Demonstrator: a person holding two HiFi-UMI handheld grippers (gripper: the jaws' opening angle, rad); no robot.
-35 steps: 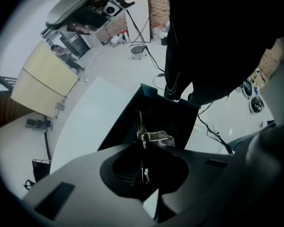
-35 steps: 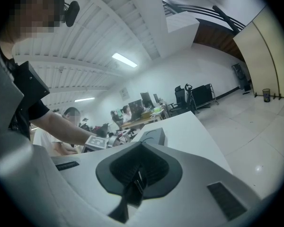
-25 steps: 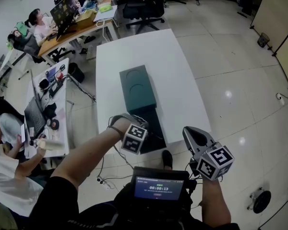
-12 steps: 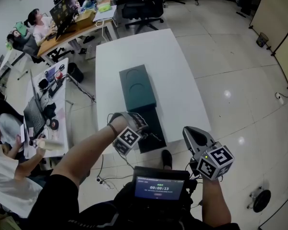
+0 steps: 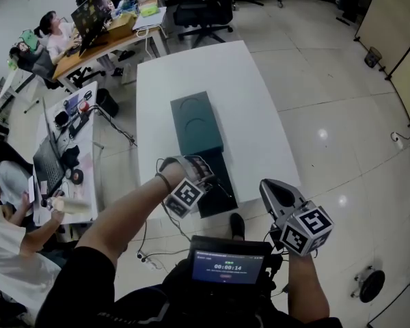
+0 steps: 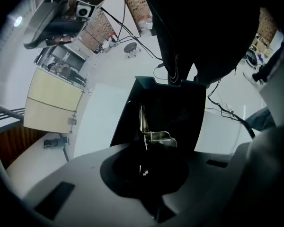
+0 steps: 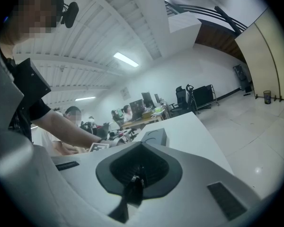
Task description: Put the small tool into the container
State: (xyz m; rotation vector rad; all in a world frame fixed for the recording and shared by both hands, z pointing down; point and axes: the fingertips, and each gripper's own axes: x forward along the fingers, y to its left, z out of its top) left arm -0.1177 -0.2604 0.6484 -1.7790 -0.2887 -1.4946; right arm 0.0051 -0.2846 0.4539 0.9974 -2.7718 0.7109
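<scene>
Office floor w/ desks and seated people is seen behind a white table (image 5: 191,67) in the head view. A dark green box (image 5: 195,125) is laid lengthwise on it. A black tray (image 5: 222,166) touches the box's near end, at the table's near edge. L gripper (image 5: 212,182) is held steeply down over that tray. R gripper (image 5: 272,188) is parked off the table near the body, well apart from both.

Left gripper view: the jaws are seen pressed together, having just been closing. A small silvery metal tool (image 6: 154,136) is pinched at their tips, thin shaft upright w/ a bracket-like part to one side. The black tray lies directly beneath. Whether the tool's lower end touches the tray floor can't be told.

Right gripper view: the jaws are closed together w/ nothing between them. The gripper is pointed roughly level across the table top toward the green box, and the arm carrying the L gripper is seen at left.

Step judged: the grasp on the tool is made, the transfer not yet done. Which part counts as the container, black tray or green box, can't be settled from these views. Next move prob. calls for a straight lift w/ firm grip, since the thin tool could pivot btw the pads. It is then to be lowered inside the container walls before the jaws are let apart. R gripper isn't needed unless the green box has to be opened or steadied.
</scene>
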